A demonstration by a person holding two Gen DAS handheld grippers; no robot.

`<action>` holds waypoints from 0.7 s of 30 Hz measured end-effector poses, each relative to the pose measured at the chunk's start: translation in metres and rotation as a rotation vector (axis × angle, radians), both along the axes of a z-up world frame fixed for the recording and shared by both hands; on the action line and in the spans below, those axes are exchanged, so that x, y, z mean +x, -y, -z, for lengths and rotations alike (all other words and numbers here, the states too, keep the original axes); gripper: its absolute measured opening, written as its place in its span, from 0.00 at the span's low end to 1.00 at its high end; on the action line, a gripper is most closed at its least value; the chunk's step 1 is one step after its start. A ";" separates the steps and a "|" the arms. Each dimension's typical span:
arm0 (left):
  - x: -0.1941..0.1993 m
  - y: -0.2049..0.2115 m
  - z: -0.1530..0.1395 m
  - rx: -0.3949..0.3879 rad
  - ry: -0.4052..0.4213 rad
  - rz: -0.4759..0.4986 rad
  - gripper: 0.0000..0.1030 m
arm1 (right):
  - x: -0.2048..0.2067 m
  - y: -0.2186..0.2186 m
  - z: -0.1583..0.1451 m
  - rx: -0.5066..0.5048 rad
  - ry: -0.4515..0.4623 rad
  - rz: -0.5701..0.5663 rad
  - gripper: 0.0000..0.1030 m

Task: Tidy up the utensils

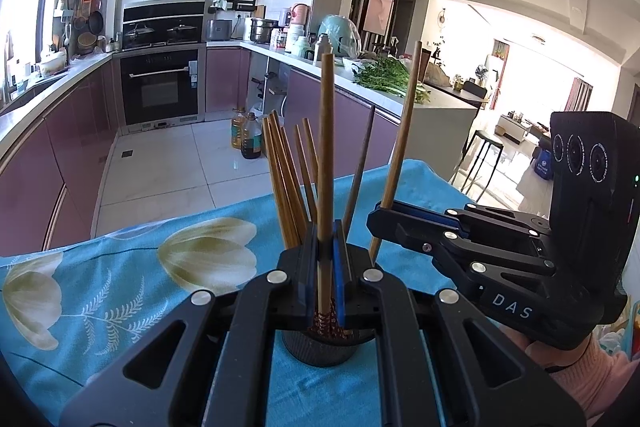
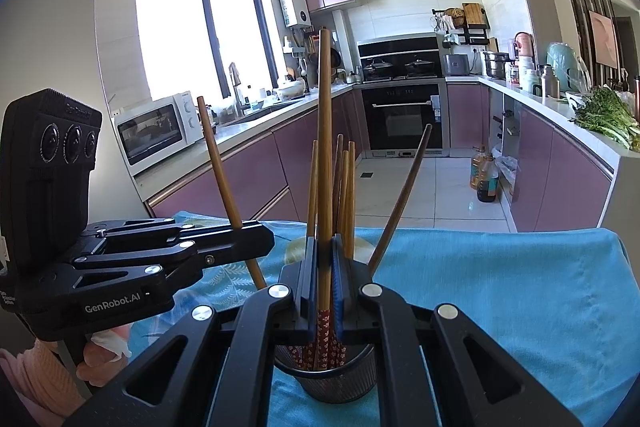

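A dark mesh utensil holder (image 1: 320,353) (image 2: 334,383) stands on a blue flowered tablecloth (image 1: 120,291) with several brown chopsticks (image 1: 286,179) (image 2: 345,187) upright in it. One darker chopstick (image 2: 404,203) leans out to the right. My left gripper (image 1: 327,247) is shut on one chopstick (image 1: 326,131) directly above the holder, its patterned lower end inside the rim. My right gripper (image 2: 325,259) is shut on another chopstick (image 2: 325,131), its red patterned end also in the holder. Each view shows the other gripper (image 1: 380,217) (image 2: 260,235) beside it, gripping its tilted stick.
The table's far edge (image 2: 480,229) drops to a tiled kitchen floor. Oil bottles (image 1: 246,137) stand on the floor by pink cabinets. A microwave (image 2: 156,133) sits on the left counter and greens (image 1: 384,75) lie on the right one. A person's hand in a pink sleeve (image 1: 592,379) holds the right gripper.
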State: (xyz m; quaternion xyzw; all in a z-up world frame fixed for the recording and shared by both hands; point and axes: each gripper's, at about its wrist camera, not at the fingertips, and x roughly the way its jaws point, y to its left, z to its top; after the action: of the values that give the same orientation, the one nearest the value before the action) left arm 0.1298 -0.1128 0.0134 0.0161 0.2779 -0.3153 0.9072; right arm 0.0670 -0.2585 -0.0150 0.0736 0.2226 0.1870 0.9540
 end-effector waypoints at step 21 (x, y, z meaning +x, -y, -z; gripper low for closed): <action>0.006 0.009 0.009 0.016 -0.024 0.004 0.07 | 0.001 0.001 0.014 -0.010 -0.026 -0.010 0.06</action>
State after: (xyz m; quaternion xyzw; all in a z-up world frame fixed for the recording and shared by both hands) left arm 0.1353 -0.1215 0.0047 0.0202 0.2913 -0.3148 0.9031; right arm 0.0678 -0.2591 -0.0286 0.0703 0.2361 0.1899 0.9504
